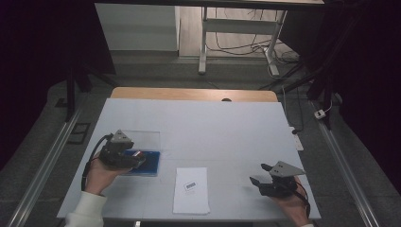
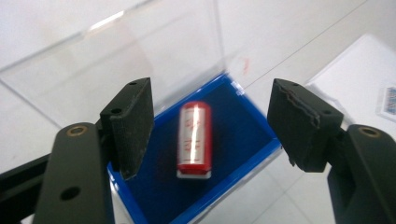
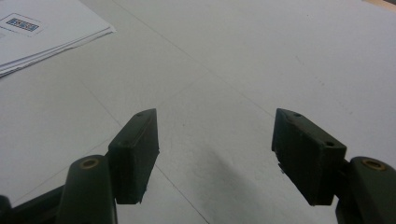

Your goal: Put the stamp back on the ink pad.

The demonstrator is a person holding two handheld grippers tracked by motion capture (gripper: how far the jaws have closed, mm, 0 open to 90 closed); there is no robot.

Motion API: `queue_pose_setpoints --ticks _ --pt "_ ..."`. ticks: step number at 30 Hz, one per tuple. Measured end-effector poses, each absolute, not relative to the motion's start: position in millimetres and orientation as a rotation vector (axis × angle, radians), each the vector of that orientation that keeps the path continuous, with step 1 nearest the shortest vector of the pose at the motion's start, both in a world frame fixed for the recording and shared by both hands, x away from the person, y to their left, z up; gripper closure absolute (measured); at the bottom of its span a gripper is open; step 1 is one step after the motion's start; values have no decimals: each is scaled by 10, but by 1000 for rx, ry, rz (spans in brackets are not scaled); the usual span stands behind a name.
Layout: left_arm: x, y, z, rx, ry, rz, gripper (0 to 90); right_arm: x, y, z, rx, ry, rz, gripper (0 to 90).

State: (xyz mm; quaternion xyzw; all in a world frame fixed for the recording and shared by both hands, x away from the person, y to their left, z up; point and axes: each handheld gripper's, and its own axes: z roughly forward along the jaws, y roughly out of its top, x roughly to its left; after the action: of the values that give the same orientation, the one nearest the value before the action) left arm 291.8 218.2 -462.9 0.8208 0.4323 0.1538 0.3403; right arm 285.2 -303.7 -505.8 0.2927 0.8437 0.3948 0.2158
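Item one: your left gripper (image 2: 211, 126), held over the near-left part of the white table (image 1: 227, 127), jaws spread wide with nothing pressed between the pads; in the high view it sits at (image 1: 124, 152) above the box. Item two: a red cylinder with a white end (image 2: 194, 140), lying on its side on the dark blue lining of a shallow blue box (image 2: 243, 116), seen between your open jaws but below them, touching neither pad; the cylinder rests roughly midway across the box floor, its long axis running away from you. Item three: the clear lid of that box (image 2: 116, 65), standing open and tilted back from the far edge of the blue box, resting toward the table behind it. Item four: a stack of white sheets with a small barcode label (image 1: 191, 190), flat on the table just right of the box and near the front edge, apart from both grippers. Item five: your right gripper (image 3: 215, 149), at the near-right of the table (image 1: 265, 182), jaws also wide, with bare tabletop between them and the sheets (image 3: 42, 37) off to its far left.
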Motion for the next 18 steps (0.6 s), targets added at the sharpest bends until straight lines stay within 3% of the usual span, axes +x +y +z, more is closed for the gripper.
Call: queue_pose_setpoints --ticks 18 --pt "2402 2138 -4616 2013 982 472 297 2839 -3053 -5054 805 2333 1110 313"
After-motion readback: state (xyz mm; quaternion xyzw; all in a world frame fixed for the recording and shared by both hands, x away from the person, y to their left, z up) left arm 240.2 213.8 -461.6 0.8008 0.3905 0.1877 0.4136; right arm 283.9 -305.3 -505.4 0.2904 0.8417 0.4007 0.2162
